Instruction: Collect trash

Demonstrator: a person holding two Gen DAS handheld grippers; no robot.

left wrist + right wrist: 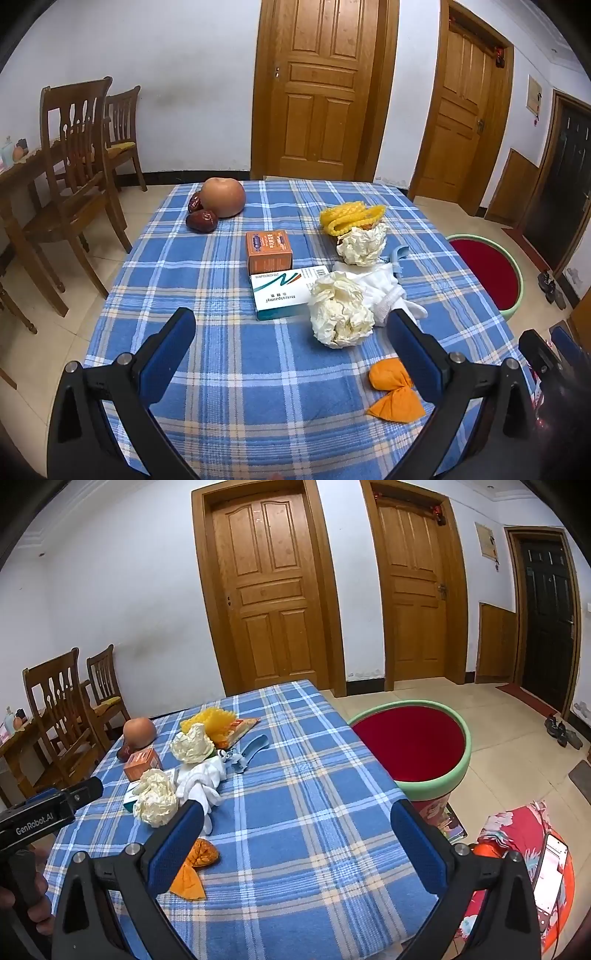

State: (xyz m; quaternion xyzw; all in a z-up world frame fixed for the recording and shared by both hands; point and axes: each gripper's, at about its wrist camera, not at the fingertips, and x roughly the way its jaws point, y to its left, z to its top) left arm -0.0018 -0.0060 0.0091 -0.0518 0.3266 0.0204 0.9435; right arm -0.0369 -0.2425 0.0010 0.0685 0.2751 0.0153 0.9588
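Note:
Two crumpled cream paper balls lie on the blue plaid tablecloth: a near one (340, 309) (156, 797) and a far one (362, 244) (192, 744). An orange wrapper (394, 390) (195, 864) lies near the front. A round bin (413, 744) (491, 269) with red inside and a green rim stands on the floor right of the table. My left gripper (295, 332) is open and empty, above the table just short of the near paper ball. My right gripper (295, 816) is open and empty over the table's right front part.
On the table: an apple (223, 197), red dates (201, 220), an orange box (269, 250), a white-green medicine box (284, 294), white cloth (384, 291), a yellow net (351, 218), a blue tool (248, 753). Wooden chairs (81, 162) stand left. A phone (552, 875) lies at the right.

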